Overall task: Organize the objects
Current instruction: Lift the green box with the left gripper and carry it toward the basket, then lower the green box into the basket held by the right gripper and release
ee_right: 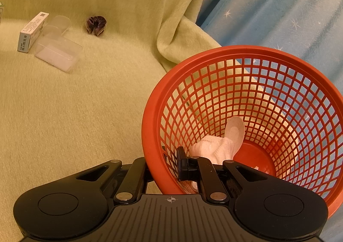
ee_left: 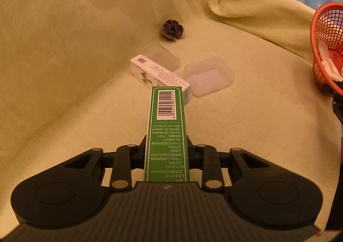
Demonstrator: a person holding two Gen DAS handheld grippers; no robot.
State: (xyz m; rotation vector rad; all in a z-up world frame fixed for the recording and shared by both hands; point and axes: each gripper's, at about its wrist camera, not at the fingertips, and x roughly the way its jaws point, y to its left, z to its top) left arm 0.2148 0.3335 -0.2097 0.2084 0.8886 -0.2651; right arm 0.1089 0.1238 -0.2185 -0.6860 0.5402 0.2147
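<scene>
Surface: a sofa or bed draped in a pale yellow-green blanket; which of the two, cannot tell. Soft and yielding, so things on it sit a little unevenly.

Red mesh basket: stands at the right side of the blanket. The right hand-held gripper is clamped on its near rim, one finger outside the wall and one inside. Judged light and stiff but springy; the rim is the sound place to hold. Inside lie a white knitted cloth and a pale spoon-like piece.

Clear plastic tray: on the blanket, mid-scene, just beside the white box. A second clear piece lies behind the box. Judged thin, slippery and easily crushed; take by an edge, lightly.

Green box: held off the blanket, lengthwise between the fingers of the left hand-held gripper, which is closed on its long sides near the rear end, barcode end pointing forward. Light cardboard, likely to dent under hard squeeze; grip across the narrow width suits it.

White box: flat on the blanket just beyond the green one. Same handling.

Dark scrunchie: furthest back, near the blanket fold. Soft; pinch anywhere.
</scene>
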